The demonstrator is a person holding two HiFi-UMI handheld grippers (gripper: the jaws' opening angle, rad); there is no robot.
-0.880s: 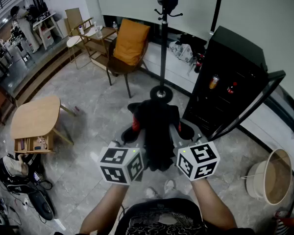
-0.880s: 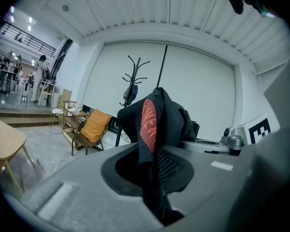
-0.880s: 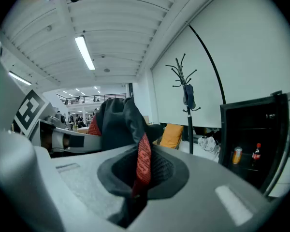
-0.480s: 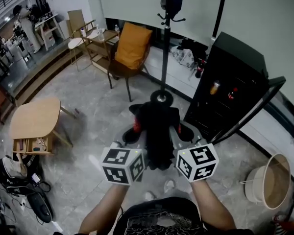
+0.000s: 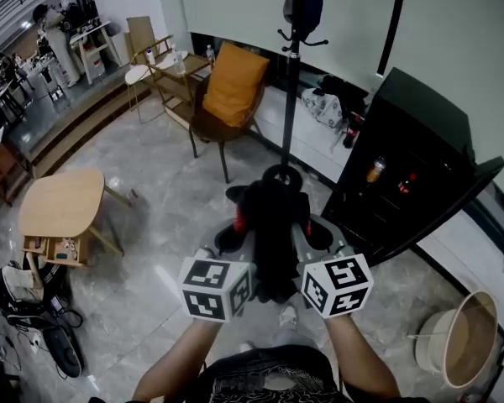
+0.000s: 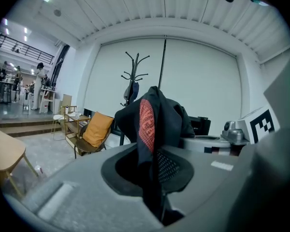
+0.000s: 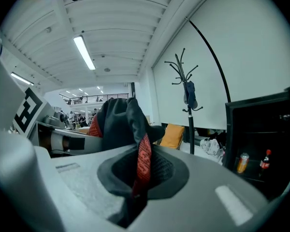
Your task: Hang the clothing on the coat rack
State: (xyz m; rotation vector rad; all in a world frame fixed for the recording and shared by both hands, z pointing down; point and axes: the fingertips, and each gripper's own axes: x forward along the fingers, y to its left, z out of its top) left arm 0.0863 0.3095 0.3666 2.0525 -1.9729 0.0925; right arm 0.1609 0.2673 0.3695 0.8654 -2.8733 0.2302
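- The black garment point(image 5: 273, 229) with red patches hangs bunched between the two grippers at lower centre of the head view, lifted clear of the floor.
- The left gripper point(image 5: 235, 232) has its jaws pressed together on a fold of the cloth; its own view shows the fabric point(image 6: 152, 124) rising out of the closed slot point(image 6: 159, 209).
- The right gripper point(image 5: 307, 227) pinches the other side the same way, with a red strip of the garment point(image 7: 121, 122) running down into its closed jaws point(image 7: 134, 199).
- The coat rack point(image 5: 291, 99) stands straight ahead at upper centre of the head view, its round base point(image 5: 281, 175) just beyond the garment in the picture.
- One dark item point(image 5: 305, 7) already hangs from a hook near the top of the rack.
- Both gripper views show the rack's hooks point(image 6: 135, 74) point(image 7: 183, 76) well apart from the cloth and higher than it.
- Progress, as I judge it: the pickup is done, and the carry looks close to finished.
- Left to do: raise the garment to hook height, loop it over a free prong, and release both grips.
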